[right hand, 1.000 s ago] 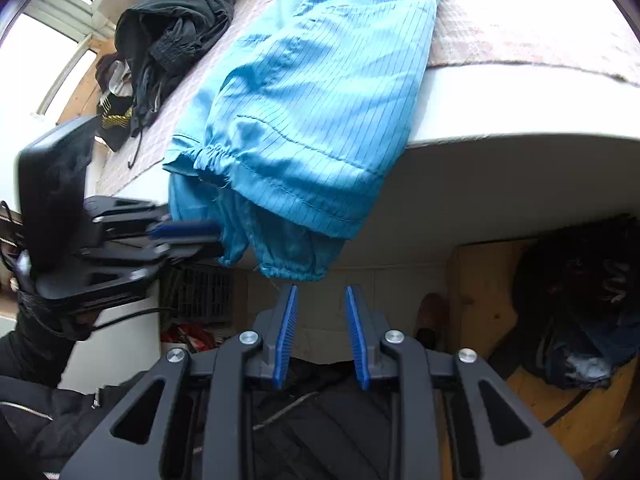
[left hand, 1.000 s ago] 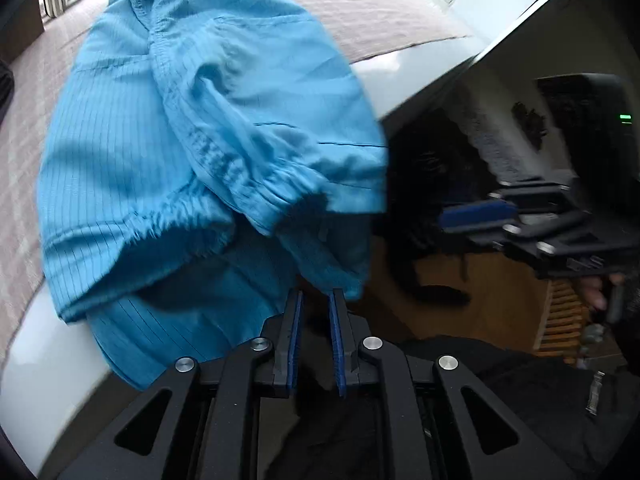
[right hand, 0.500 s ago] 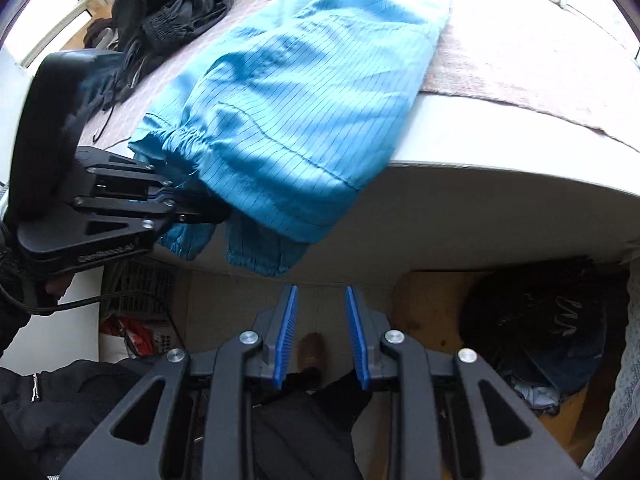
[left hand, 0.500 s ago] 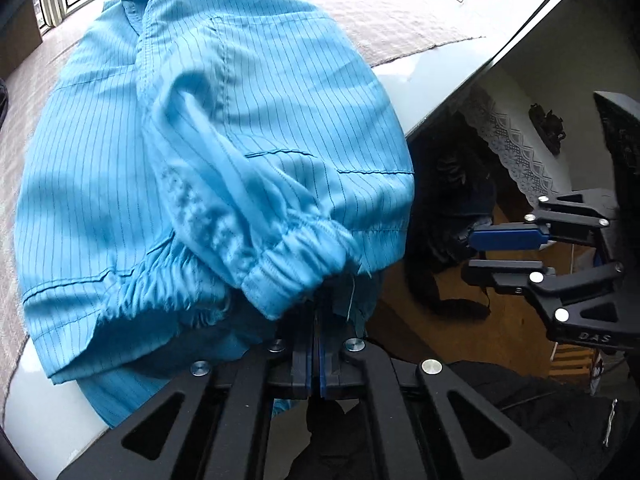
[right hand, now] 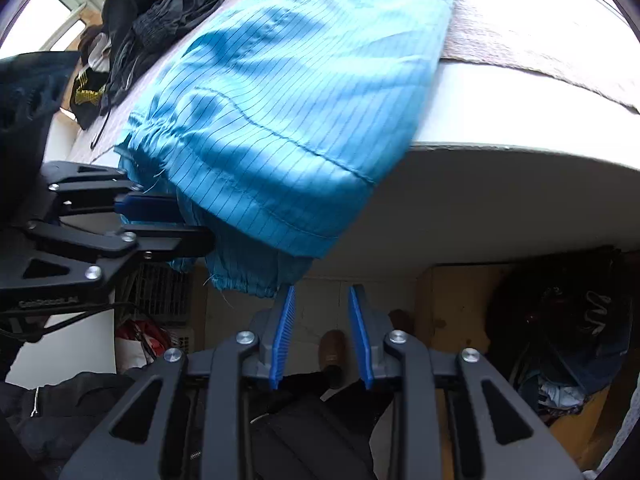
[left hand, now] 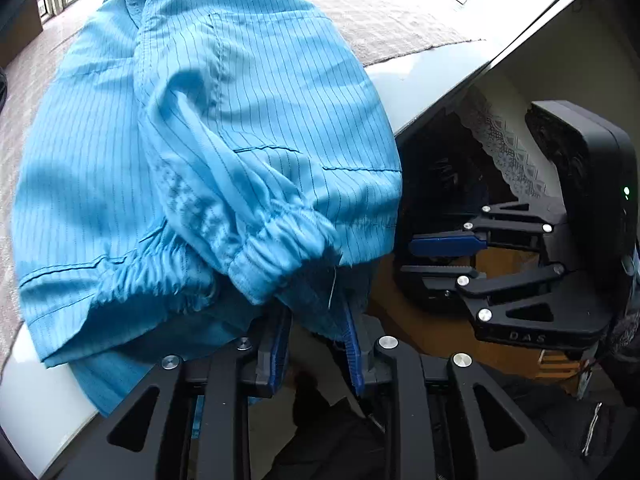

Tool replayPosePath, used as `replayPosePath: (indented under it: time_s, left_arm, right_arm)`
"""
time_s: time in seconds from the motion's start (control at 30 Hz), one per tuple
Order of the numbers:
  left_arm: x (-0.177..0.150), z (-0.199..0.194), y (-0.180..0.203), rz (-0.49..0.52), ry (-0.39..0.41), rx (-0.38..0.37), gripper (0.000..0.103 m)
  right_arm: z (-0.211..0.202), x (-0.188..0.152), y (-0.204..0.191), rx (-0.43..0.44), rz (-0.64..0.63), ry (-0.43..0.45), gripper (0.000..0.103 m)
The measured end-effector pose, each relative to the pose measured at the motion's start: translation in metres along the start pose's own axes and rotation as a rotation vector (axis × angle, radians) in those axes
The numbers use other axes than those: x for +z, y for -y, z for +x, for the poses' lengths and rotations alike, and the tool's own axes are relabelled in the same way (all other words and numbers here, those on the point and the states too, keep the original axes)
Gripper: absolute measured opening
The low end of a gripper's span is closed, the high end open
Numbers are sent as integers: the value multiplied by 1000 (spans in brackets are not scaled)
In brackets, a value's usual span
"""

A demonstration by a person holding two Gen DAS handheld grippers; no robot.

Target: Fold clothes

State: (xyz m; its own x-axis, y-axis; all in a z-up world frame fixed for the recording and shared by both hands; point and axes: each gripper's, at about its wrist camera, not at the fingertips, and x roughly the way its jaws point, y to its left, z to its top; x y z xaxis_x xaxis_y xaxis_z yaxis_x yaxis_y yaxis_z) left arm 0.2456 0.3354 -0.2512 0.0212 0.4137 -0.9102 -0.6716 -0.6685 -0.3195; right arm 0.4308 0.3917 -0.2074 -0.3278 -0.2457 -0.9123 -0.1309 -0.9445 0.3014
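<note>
Left tongs (left hand: 318, 330) opening around the blue garment's (left hand: 208, 140) hanging cuff (left hand: 280, 248).

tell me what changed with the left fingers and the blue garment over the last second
The left gripper pushed in under the elastic cuff of the blue garment, pinched shut there half a second ago, and its jaws are now opening, with cloth hanging between the fingers. The right gripper sank slightly, holding nothing. The garment still drapes over the bed edge.

Dark clothes heap (right hand: 160, 12), lace curtain (left hand: 508, 148)
</note>
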Motion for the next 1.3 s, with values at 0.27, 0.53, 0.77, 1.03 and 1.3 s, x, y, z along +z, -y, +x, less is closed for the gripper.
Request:
replayPosePath:
  time_s: [0.27, 0.53, 0.77, 1.03, 1.3]
  left_arm:
    - [-11, -42, -4, 57, 39, -37, 1]
    - [-11, -73, -38, 37, 37, 34, 1]
    - [-11, -70, -63, -15, 46, 124, 1]
    - [-11, -69, -61, 7, 33, 124, 1]
    - [-13, -58, -43, 10, 11, -27, 2]
  right_arm:
    - [0, -3, 5, 129, 48, 0, 29]
    - [2, 16, -26, 205, -9, 18, 33]
    - [15, 19, -36, 251, -3, -5, 33]
    - [29, 19, -40, 300, 8, 13, 17]
    - [-20, 2, -23, 261, -69, -18, 4]
